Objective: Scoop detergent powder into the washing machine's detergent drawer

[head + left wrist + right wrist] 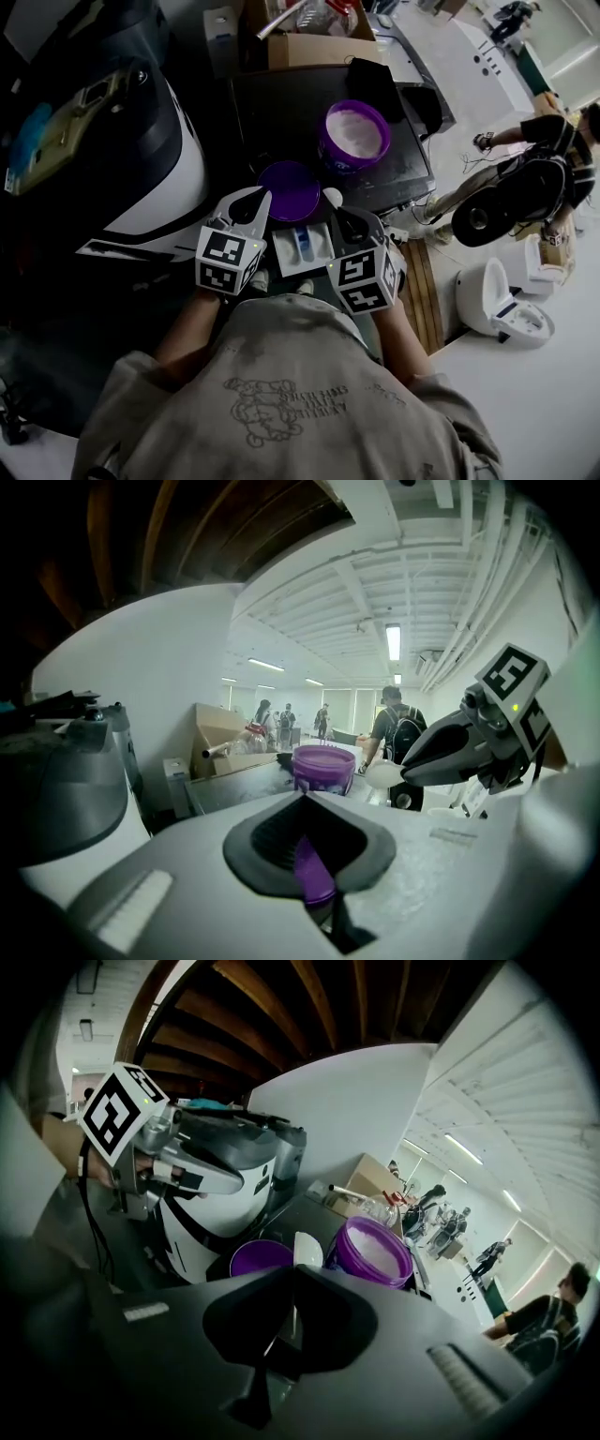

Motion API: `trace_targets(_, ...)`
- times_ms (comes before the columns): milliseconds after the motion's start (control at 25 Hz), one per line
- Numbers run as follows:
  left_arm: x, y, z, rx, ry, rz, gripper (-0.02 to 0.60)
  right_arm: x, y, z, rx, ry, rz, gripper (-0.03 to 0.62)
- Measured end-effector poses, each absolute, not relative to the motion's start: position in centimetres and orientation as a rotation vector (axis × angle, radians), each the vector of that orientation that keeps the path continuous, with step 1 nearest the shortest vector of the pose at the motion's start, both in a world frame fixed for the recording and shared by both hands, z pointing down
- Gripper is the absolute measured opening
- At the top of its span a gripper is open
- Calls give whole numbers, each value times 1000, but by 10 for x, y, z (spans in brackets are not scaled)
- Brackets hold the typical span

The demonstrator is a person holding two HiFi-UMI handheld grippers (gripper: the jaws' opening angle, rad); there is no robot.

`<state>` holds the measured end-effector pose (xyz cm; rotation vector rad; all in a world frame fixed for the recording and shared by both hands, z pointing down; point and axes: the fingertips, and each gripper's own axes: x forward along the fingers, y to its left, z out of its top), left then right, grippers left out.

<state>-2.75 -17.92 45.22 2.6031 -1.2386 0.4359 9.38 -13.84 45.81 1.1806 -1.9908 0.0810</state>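
The detergent drawer (302, 249) is pulled out just below the near edge of the dark worktop (281, 112), between the two grippers. The right gripper (343, 214) has its jaws closed on the handle of a white scoop (332, 197), whose bowl is at that near edge. The left gripper (253, 201) is clamped on the rim of the purple lid (289, 187), also at the near edge. Behind them, toward the right edge, stands the open purple tub (354, 161) with white powder (356, 131) inside.
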Motion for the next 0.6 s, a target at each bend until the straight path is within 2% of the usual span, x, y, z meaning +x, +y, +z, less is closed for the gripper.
trace_targets(600, -4, -244, 381, 2691, -1280, 323, 2, 125, -205, 389, 1370, -2133, 136, 35)
